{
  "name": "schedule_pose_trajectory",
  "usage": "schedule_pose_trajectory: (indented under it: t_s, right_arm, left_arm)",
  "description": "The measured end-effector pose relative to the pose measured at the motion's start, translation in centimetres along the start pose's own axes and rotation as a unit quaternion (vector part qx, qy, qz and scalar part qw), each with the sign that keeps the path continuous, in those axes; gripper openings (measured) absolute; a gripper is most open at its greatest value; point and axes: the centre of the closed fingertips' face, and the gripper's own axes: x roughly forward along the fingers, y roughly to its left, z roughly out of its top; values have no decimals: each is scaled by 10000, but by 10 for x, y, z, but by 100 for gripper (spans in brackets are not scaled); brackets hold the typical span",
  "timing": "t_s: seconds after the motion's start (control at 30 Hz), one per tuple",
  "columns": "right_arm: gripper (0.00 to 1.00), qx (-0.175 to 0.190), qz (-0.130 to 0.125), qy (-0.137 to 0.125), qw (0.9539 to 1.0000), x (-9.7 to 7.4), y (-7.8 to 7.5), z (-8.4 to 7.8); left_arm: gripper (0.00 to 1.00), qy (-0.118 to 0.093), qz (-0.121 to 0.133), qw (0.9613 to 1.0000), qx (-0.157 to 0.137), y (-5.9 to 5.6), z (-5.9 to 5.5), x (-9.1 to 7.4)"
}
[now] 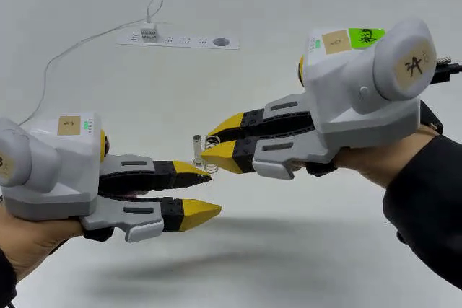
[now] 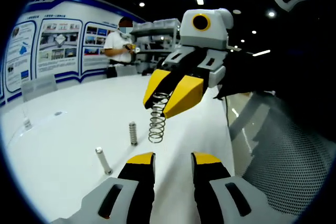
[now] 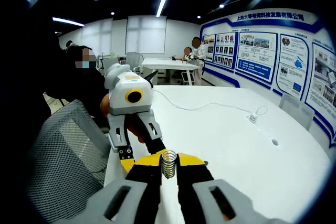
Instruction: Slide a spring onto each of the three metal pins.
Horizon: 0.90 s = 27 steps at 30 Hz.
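Right tool [image 3: 168, 156] is clamped tight on a spring [image 3: 168, 164]. Its yellow tips pinch the coil across its length, so one end pokes out above the jaws and the other hangs below.

In the left gripper view the coil dangles nearly upright under those tips, with its lower end in the air, clear of the surface [image 2: 73, 124]. Just left of it in that view stands a loaded pin [image 2: 133, 133], upright, with a spring already on its shaft. The held coil is beside that pin, not over it. Nearer the camera and further left is a bare pin [image 2: 103, 160], also upright.

In the head view the coil's lower end hangs right next to a pin [image 1: 196, 148]. Which pin it is, and whether the two touch, I cannot tell.

Left tool [image 2: 173, 159] is empty, its jaws parted with a clear gap. Its yellow tips point toward the spring from just short of it, lower than the right tool.

A right hand [image 1: 364, 162] and a left hand [image 1: 32, 239] grip the tools.

Further out on the white surface lie a power strip [image 1: 180, 39] and its cable [image 1: 65, 52]. Beyond that, a mesh chair back [image 3: 68, 150], and a person [image 2: 118, 45] standing by blue wall boards [image 2: 58, 40].
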Motion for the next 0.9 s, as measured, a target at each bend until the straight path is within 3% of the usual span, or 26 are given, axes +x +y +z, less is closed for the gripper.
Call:
schedule_pose_trajectory:
  t_s: [0.47, 0.9]
  right_arm:
    - [11, -4, -738, -272, 9969, 12, -45, 11]
    - [11, 263, -893, -146, 9956, 45, -68, -5]
  left_arm:
    - [47, -27, 341, 9990, -278, 11, -4, -12]
    - [56, -30, 482, 9981, -388, 16, -7, -16]
